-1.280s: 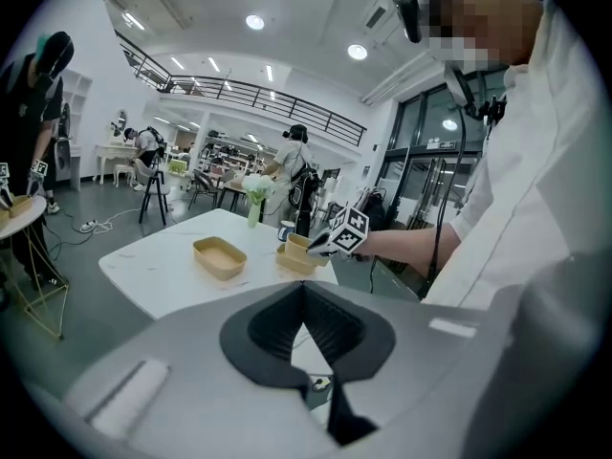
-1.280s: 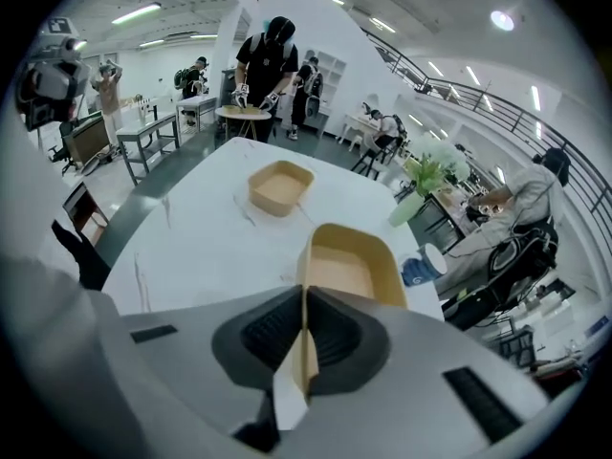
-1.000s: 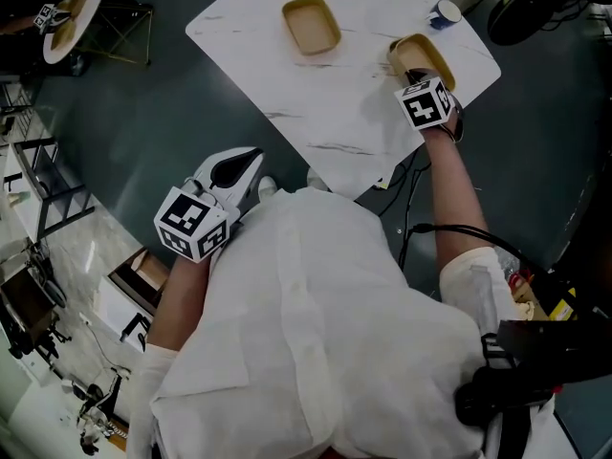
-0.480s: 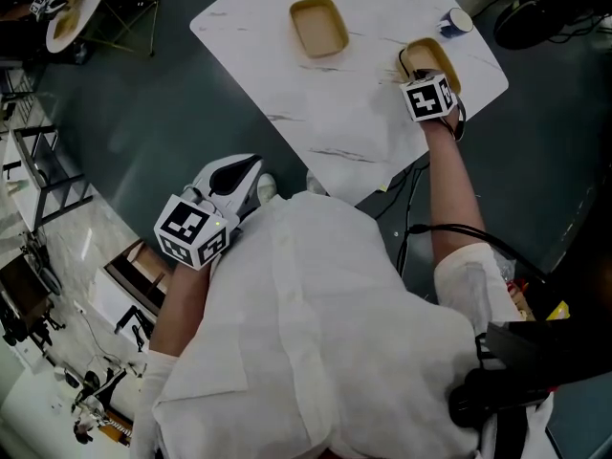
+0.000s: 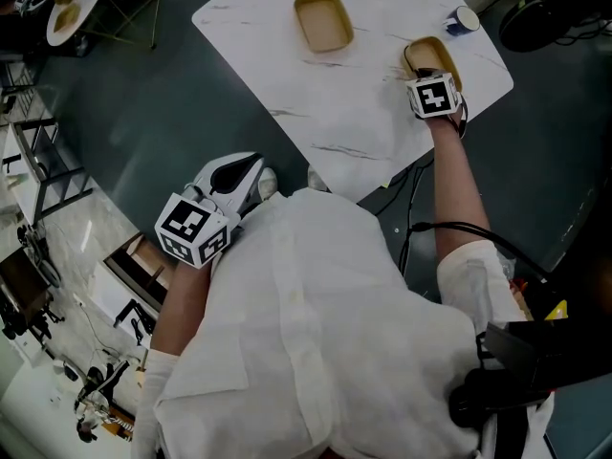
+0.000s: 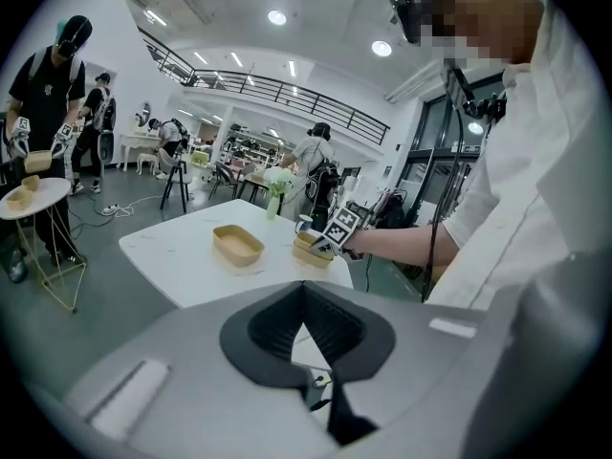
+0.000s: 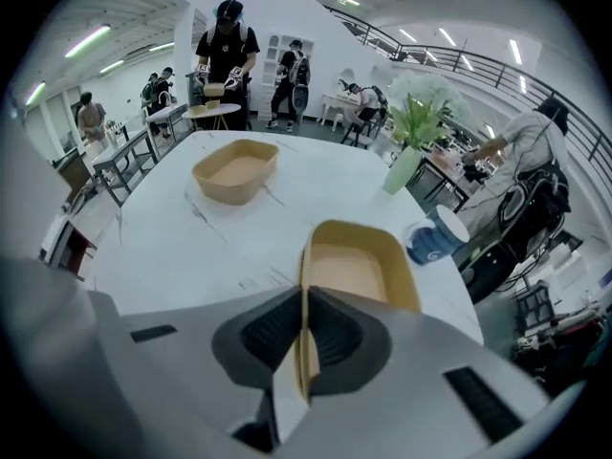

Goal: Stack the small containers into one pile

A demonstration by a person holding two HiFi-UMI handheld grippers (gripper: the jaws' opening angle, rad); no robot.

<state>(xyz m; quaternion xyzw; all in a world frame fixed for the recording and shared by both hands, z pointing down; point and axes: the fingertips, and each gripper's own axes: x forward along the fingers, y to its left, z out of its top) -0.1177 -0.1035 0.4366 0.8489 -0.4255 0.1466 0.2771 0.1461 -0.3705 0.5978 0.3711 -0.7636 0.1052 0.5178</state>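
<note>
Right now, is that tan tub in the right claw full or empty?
Empty: the right gripper view shows bare bottom inside the tan tub, whose wall the right claw pinches.

the right tongs (image 7: 304, 299) are pressed together on the thin left wall of a tan container (image 7: 359, 266). around it spreads the white marbled tabletop (image 7: 182, 242). beyond it to the left, well apart, lies a second tan container (image 7: 235, 171). just right of it stands a blue-and-white cup (image 7: 435, 238); farther beyond, a vase (image 7: 403, 168) of green stems.
</note>
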